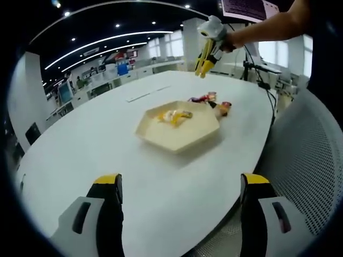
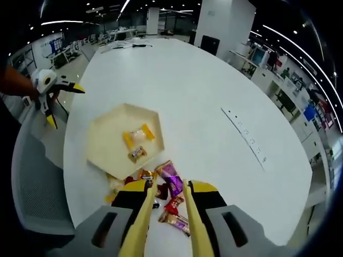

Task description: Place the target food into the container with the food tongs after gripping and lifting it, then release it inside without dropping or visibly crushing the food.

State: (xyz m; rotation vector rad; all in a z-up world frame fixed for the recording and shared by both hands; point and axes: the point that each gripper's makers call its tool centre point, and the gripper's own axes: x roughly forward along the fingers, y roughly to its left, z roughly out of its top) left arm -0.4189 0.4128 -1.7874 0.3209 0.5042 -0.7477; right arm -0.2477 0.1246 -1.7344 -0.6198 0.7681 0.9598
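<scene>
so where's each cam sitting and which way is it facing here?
Left gripper view: rides the left gripper, low at the table edge, facing the hexagonal tray; own open jaws, plus the person's arm holding the right gripper.
Right gripper view: above the wrapped snacks, looking down along the tongs.
Shared: tray, table, snacks.

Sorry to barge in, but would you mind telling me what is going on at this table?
A person is moving wrapped snacks into a hexagonal tray on a white table. The right gripper holds yellow tongs above a snack pile beside the tray, tips apart and gripping nothing yet. Two snacks already lie in the tray. The left gripper hangs open near the table edge, empty.
</scene>
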